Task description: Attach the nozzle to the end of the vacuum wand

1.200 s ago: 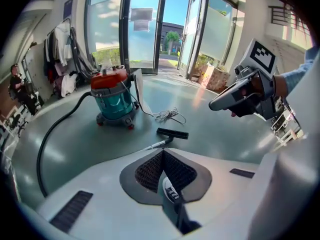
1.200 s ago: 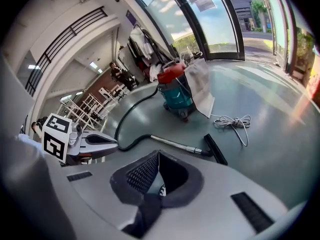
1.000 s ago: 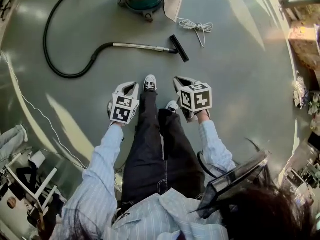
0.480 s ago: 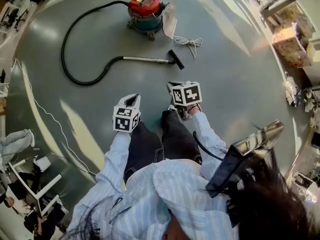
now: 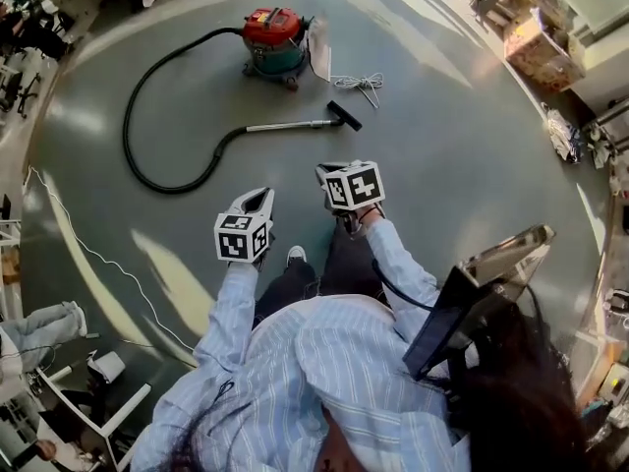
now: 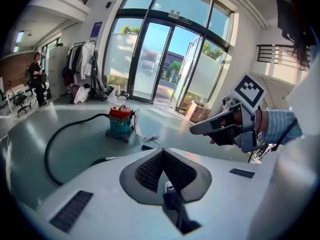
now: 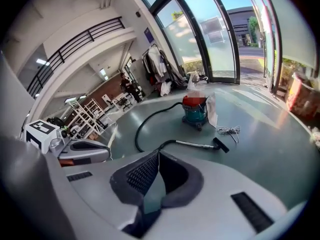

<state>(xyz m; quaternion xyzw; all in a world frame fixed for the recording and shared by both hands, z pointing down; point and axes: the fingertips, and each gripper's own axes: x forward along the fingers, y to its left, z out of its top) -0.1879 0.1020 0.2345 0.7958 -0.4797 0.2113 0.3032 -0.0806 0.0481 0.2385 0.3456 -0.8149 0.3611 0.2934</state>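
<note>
A coiled white cord (image 5: 360,85) lies on the grey floor (image 5: 452,165) — cardboard boxes (image 5: 536,42) well apart.

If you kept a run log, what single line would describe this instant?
left tongs: shut, empty | right tongs: shut, empty | nozzle: at wand end, on floor

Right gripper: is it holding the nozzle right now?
No: the right gripper is shut and empty, while the nozzle lies on the floor at the end of the wand.
</note>
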